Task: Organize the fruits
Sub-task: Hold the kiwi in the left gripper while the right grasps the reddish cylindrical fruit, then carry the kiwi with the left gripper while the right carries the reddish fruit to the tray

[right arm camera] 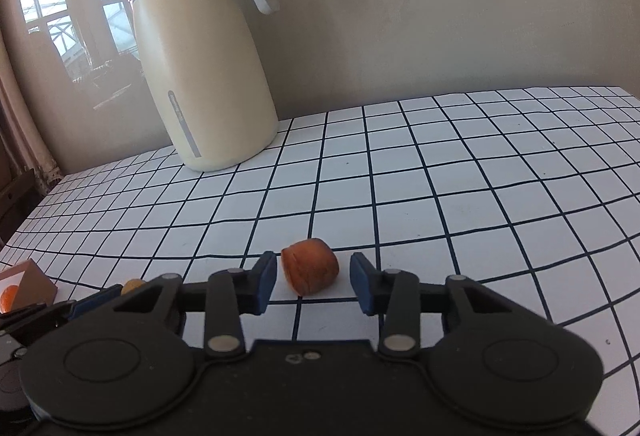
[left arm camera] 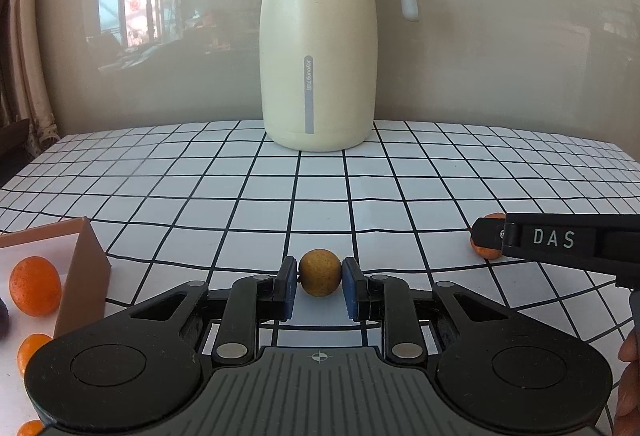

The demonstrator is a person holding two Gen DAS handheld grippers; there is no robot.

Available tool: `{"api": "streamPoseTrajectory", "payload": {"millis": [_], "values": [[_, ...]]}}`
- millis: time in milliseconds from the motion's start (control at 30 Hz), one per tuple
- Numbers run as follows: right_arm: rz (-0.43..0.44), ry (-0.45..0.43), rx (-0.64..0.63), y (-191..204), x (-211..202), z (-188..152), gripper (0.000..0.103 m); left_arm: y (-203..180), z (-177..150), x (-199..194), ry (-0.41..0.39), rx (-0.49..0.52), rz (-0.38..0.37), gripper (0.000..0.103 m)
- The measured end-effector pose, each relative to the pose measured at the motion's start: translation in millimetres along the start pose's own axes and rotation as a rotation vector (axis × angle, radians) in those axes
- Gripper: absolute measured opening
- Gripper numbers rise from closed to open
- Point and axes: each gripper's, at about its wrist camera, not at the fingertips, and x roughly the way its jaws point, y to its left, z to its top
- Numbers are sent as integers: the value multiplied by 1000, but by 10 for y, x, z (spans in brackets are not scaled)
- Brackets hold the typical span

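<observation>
In the left wrist view my left gripper [left arm camera: 320,286] is shut on a small round yellow-brown fruit [left arm camera: 320,272], its blue pads pressing both sides just above the checked tablecloth. In the right wrist view my right gripper [right arm camera: 313,284] is open around a reddish-orange fruit [right arm camera: 310,271] lying on the cloth; a narrow gap shows at each pad. From the left wrist view, the right gripper [left arm camera: 484,236] enters from the right and half hides that orange fruit [left arm camera: 486,252]. The held yellow fruit [right arm camera: 133,286] also peeks out at the lower left of the right wrist view.
A brown cardboard box [left arm camera: 82,276] with a white inside stands at the left and holds an orange fruit [left arm camera: 35,286]; more orange fruits [left arm camera: 32,352] lie beside it. A tall cream thermos jug [left arm camera: 320,48] stands at the back by the wall. The checked tablecloth [right arm camera: 460,196] stretches to the right.
</observation>
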Motion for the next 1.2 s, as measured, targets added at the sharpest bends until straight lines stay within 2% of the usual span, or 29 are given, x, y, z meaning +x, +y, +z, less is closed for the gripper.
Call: {"api": "streamPoseTrajectory", "payload": {"millis": [167,367,767,867,1067,1200], "values": [[3,7,-21,42,30,-24,23,-1,-7,-4,4,-3,1,25],[12,10,-29,34,-13,-28,22,35,6,37,31,-24,-10,25],[23,29,-45,79,-254,-173,22,86,-15,32,25,-60,-46,24],[36,27,-43,85,-296,-187,22,61,-31,2,28,-43,-67,24],[61,21,-50,120,-397,-218,22,70,-89,-185,16,-27,-88,24],[96,-13,-62,187,-575,-215,22,168,-108,-428,-19,-15,-67,24]]}}
